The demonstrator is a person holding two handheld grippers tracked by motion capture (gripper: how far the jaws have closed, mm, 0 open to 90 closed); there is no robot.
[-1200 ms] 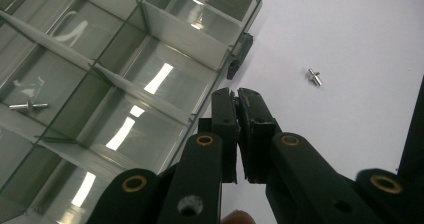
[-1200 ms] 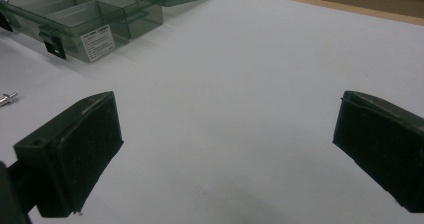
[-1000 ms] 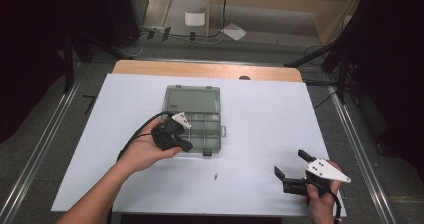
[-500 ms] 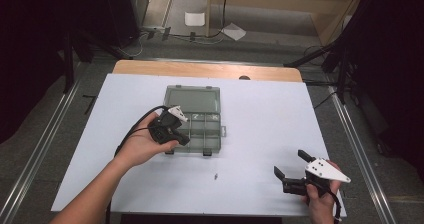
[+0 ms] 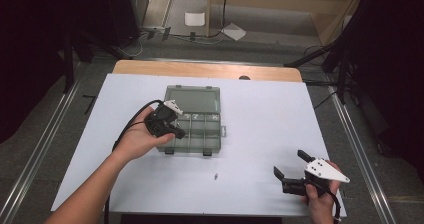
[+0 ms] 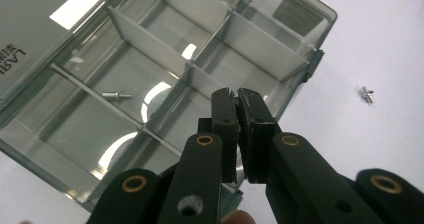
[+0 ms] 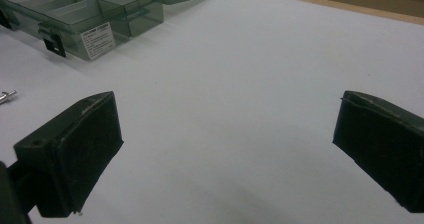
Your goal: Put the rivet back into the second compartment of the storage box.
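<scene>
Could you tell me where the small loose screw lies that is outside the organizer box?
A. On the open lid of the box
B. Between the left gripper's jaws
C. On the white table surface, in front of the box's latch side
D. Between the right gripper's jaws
C: the loose screw lies on the bare white table, apart from the organizer box; the left gripper is shut on nothing, and the right gripper stands open and empty.

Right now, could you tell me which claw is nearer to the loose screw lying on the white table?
Left, though not by much. The left claw hangs shut over the organizer box, up and left of the screw. The right claw rests open on the table, farther to the screw's right.
</scene>
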